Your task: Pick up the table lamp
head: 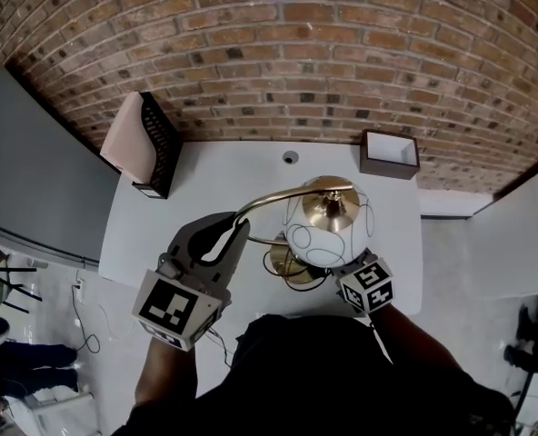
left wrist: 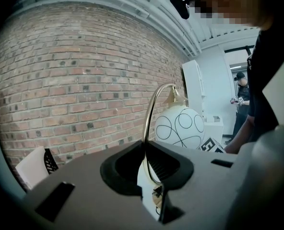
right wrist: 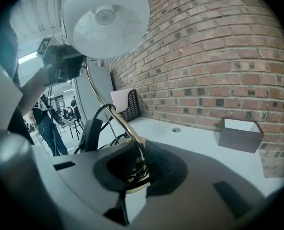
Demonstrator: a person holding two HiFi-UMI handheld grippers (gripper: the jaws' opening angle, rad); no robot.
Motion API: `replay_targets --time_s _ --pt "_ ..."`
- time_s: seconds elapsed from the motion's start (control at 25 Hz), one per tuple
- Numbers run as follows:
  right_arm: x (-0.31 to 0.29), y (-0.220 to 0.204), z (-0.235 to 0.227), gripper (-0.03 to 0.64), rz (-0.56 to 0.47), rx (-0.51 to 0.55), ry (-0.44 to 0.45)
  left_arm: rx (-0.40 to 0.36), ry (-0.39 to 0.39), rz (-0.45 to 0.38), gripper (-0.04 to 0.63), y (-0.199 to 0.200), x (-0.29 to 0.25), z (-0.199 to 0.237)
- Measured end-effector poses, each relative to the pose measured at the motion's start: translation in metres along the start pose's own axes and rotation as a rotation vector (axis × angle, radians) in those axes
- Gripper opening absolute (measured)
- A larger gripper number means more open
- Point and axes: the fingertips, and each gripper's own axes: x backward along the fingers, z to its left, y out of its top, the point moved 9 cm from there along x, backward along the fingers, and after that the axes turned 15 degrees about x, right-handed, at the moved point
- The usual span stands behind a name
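My left gripper [left wrist: 146, 150]: clamped on the curved arm of the table lamp [head: 322, 236].
My right gripper [right wrist: 135, 166]: clenched on its lower stem.

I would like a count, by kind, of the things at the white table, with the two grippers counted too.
table lamp: 1
black mesh holder: 1
brown box: 1
grippers: 2, left gripper and right gripper, each shut on the lamp's brass stem
Total: 5
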Motion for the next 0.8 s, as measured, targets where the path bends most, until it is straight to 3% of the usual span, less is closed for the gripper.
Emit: replay_targets --time_s 0.8 --pt "0.004 0.012 0.005 0.057 -0.021 0.009 0.021 -0.007 0.013 -0.018 0.041 0.009 0.012 -0.001"
